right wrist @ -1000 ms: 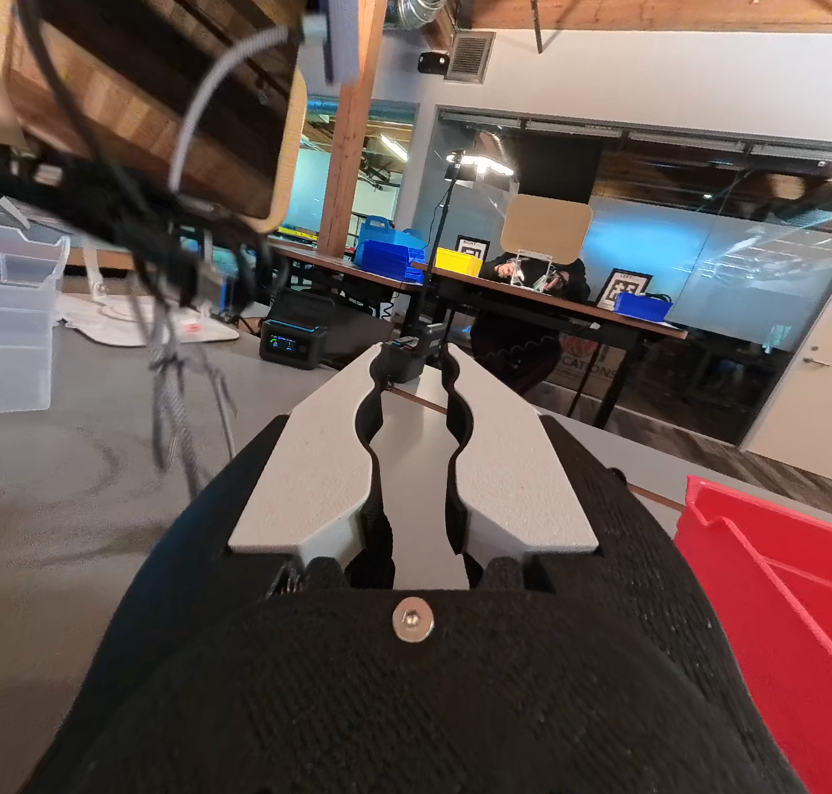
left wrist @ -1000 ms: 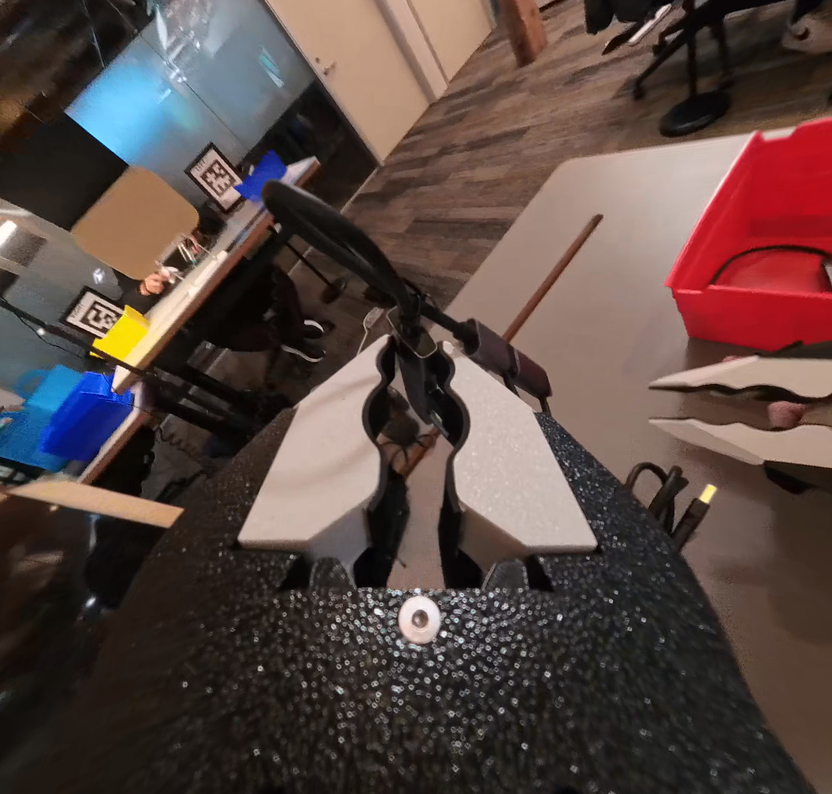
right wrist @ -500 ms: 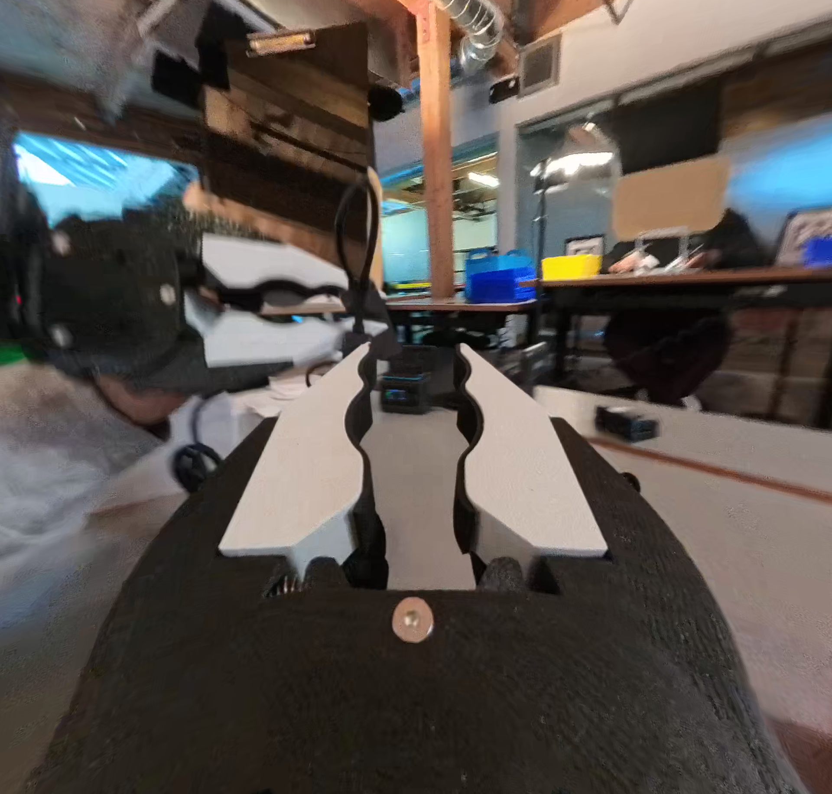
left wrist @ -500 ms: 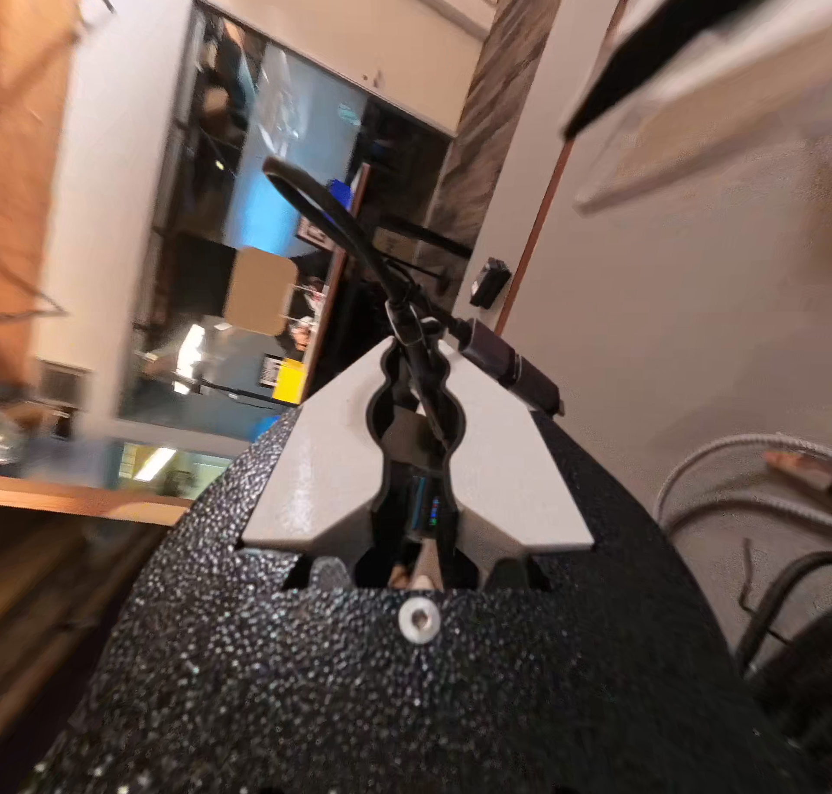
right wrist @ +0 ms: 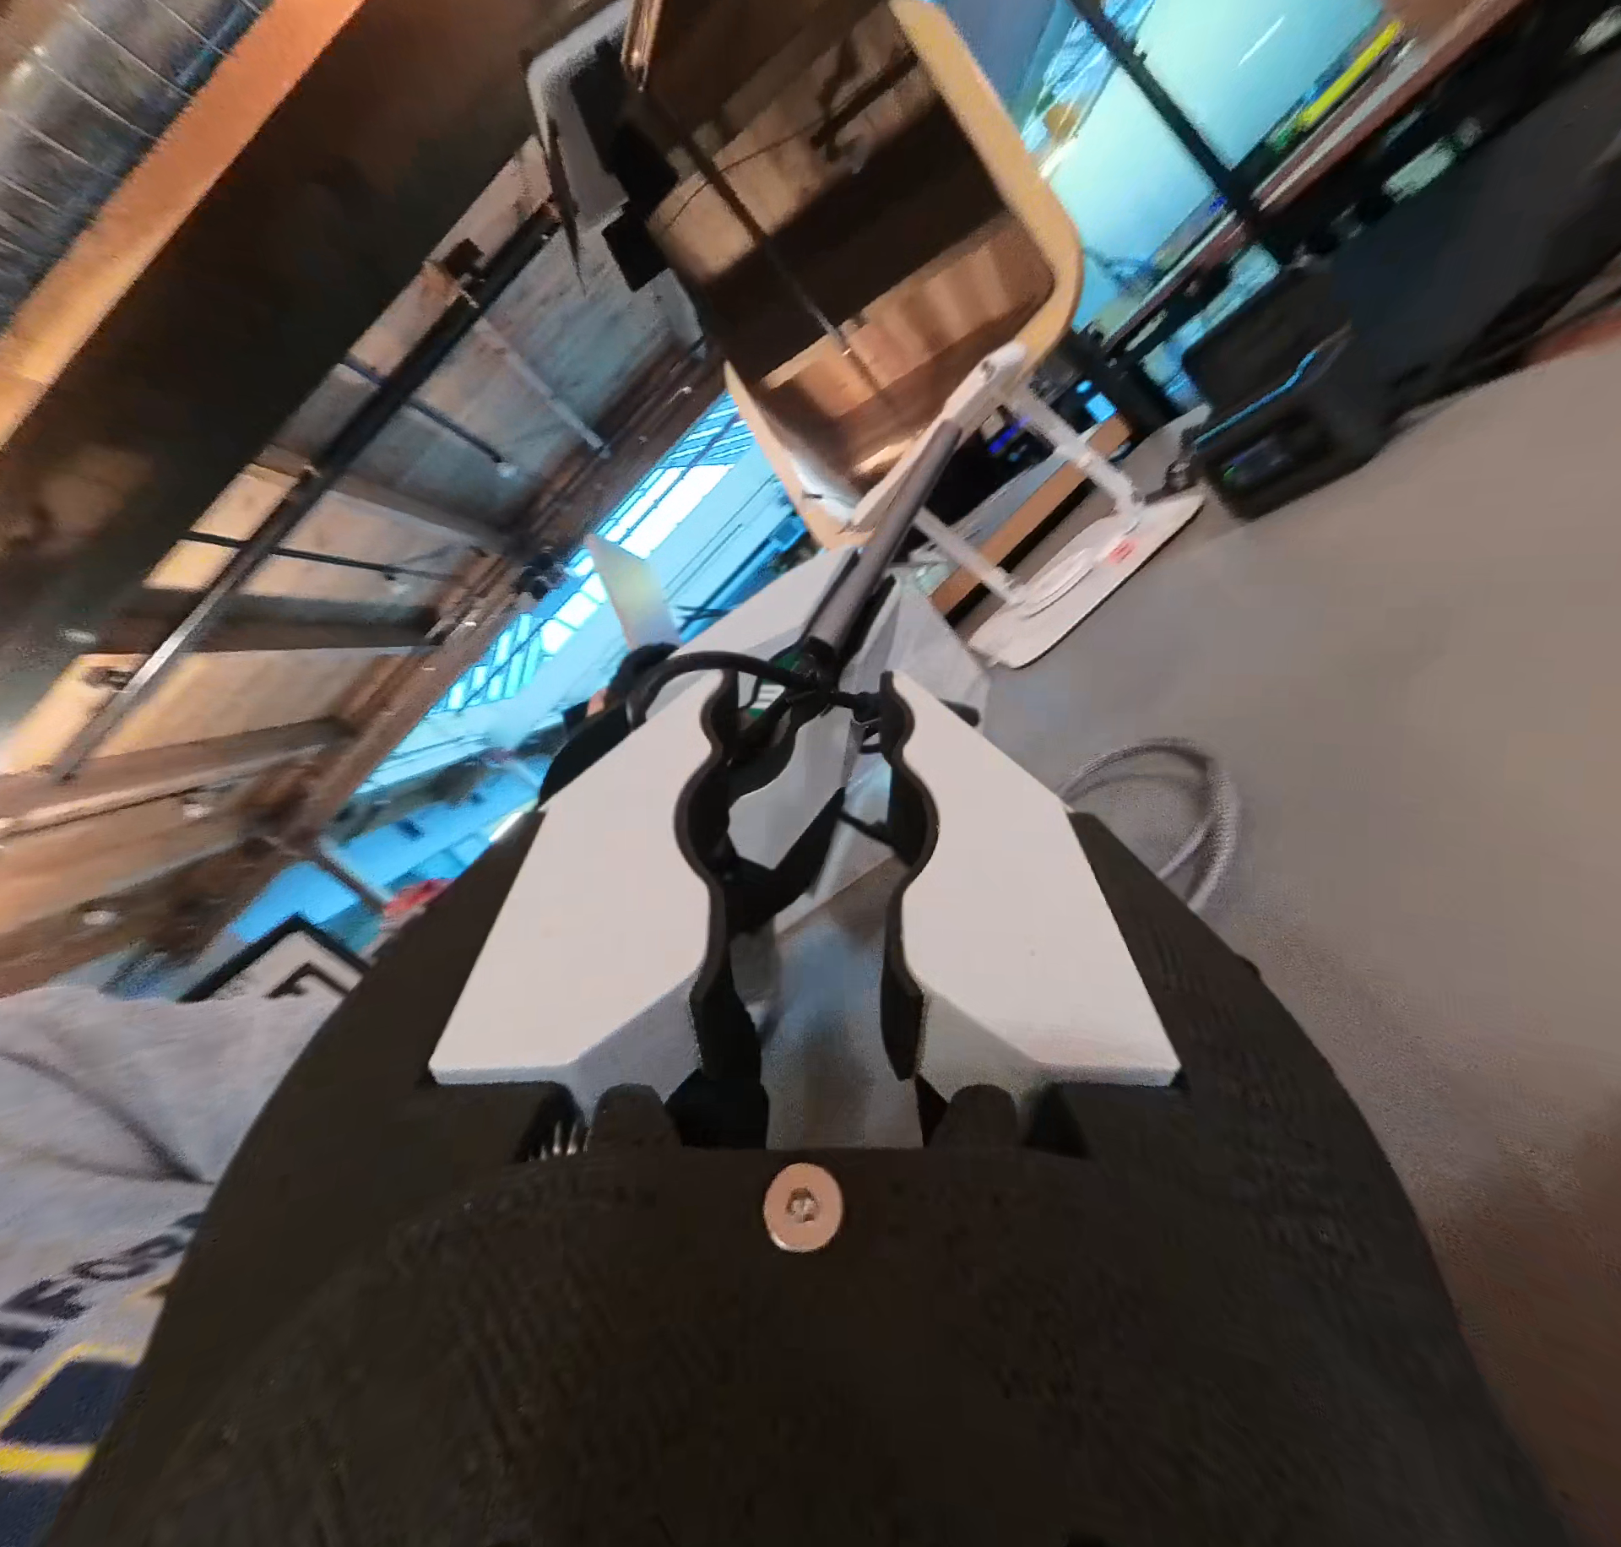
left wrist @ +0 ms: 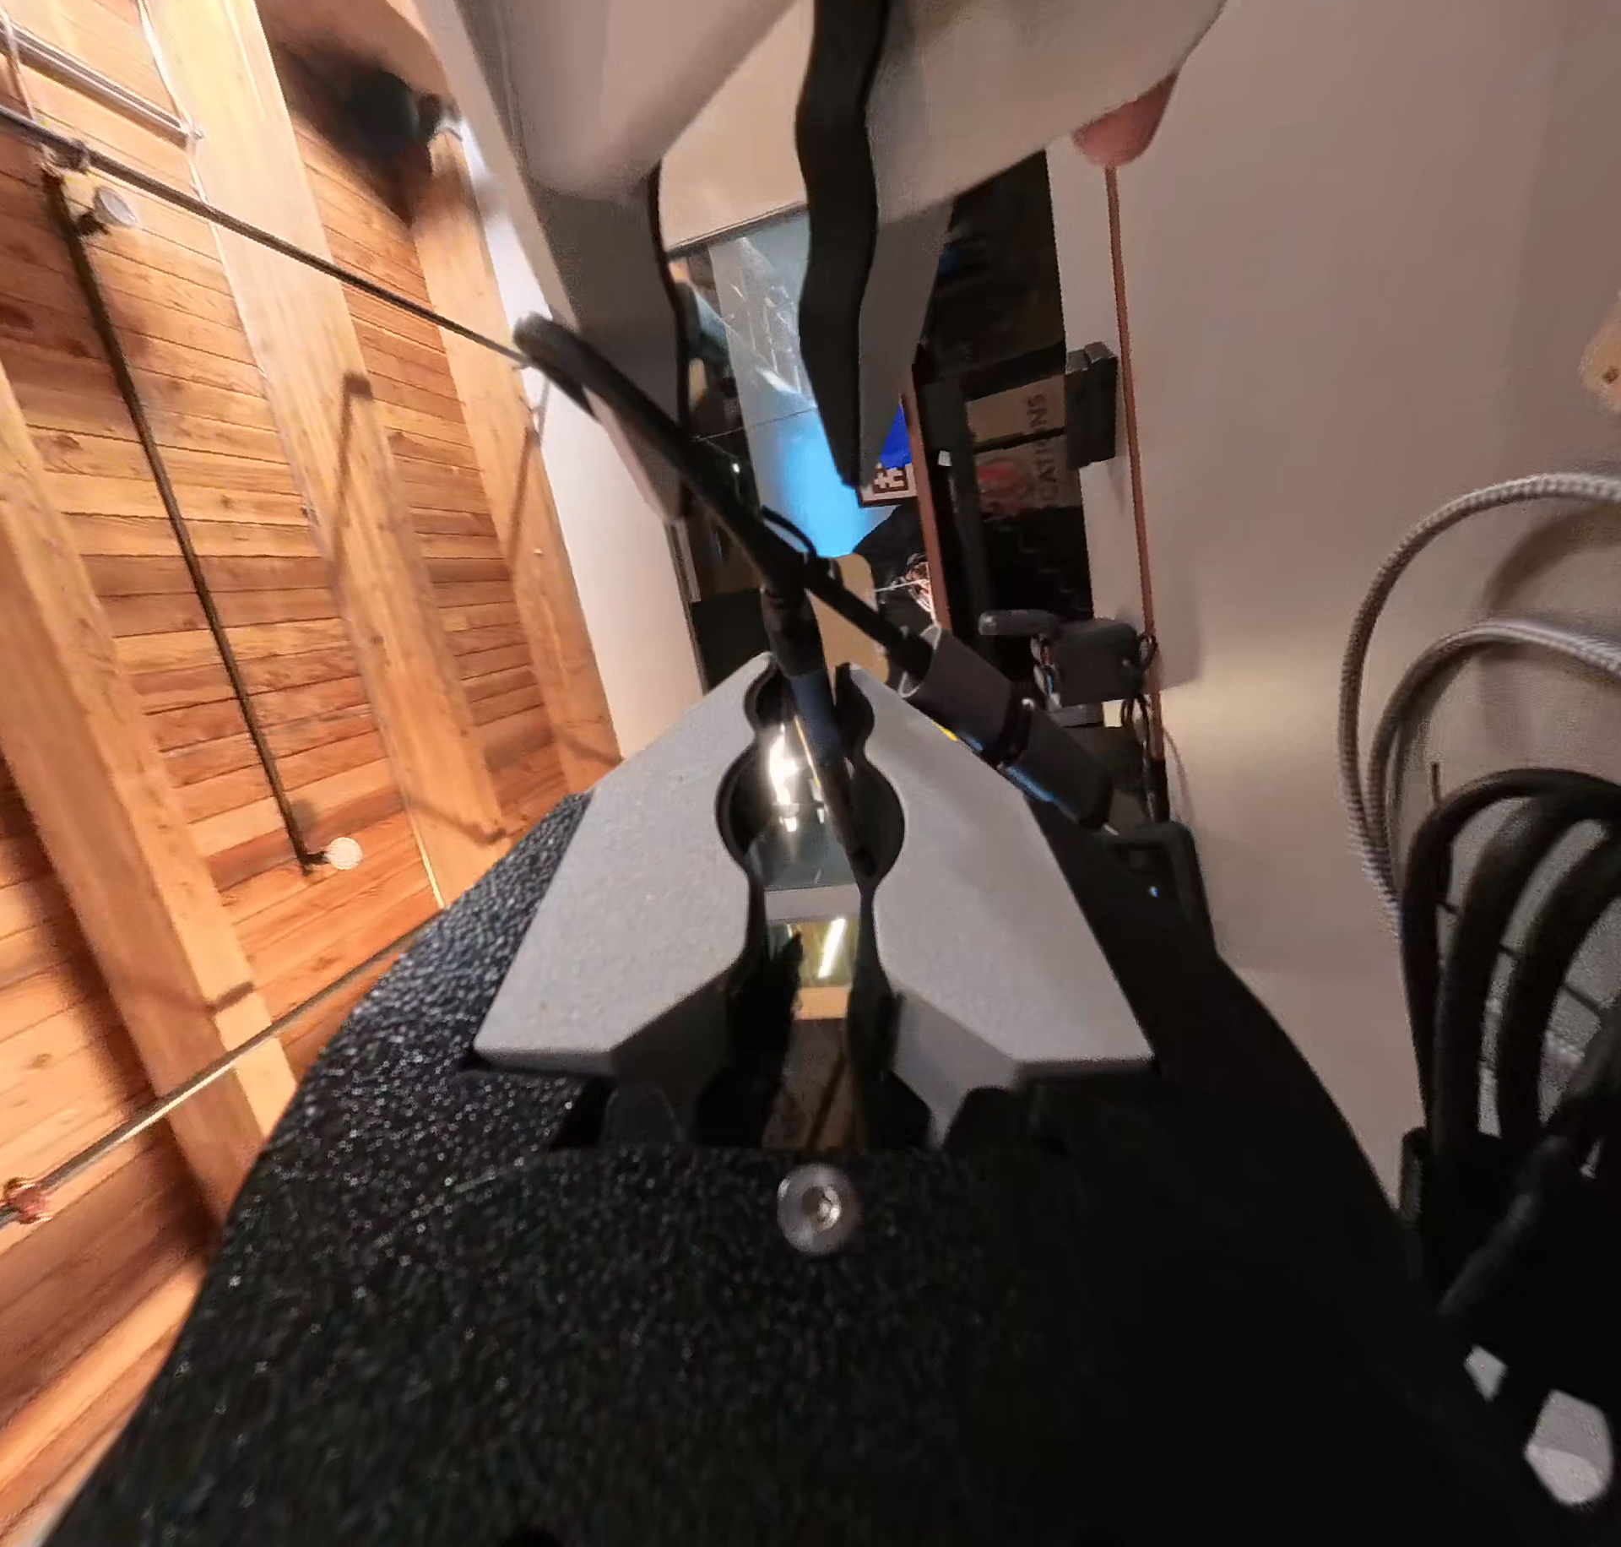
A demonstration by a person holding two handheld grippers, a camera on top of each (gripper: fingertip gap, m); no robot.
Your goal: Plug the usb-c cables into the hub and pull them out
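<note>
My left gripper (left wrist: 811, 689) is shut on a thin black usb-c cable (left wrist: 614, 399) that loops up and left from its tips. The cable's dark plug (left wrist: 1000, 715) sticks out to the right of the fingers. My right gripper (right wrist: 803, 702) is open, and a strand of the black cable (right wrist: 702, 671) crosses just in front of its tips. In the left wrist view the right gripper (left wrist: 855, 417) hangs from the top, its tips close above the held cable. A small black box, perhaps the hub (left wrist: 1092, 404), lies near the table's far edge.
Both views are strongly tilted. The grey table (left wrist: 1360, 364) carries a grey braided cable (left wrist: 1403, 627), also in the right wrist view (right wrist: 1219, 803), and a bundle of black cables (left wrist: 1491, 935). A white stand base (right wrist: 1096, 575) and a black power unit (right wrist: 1289, 443) stand farther back. Left tips to right tips: about 5 cm. It is some 25 cm from my left tips to the black power unit (right wrist: 1289, 443).
Both grippers have rolled and swung towards each other. The right gripper, earlier off to the side, now faces the left gripper's cable at close range. The left grip is unchanged.
</note>
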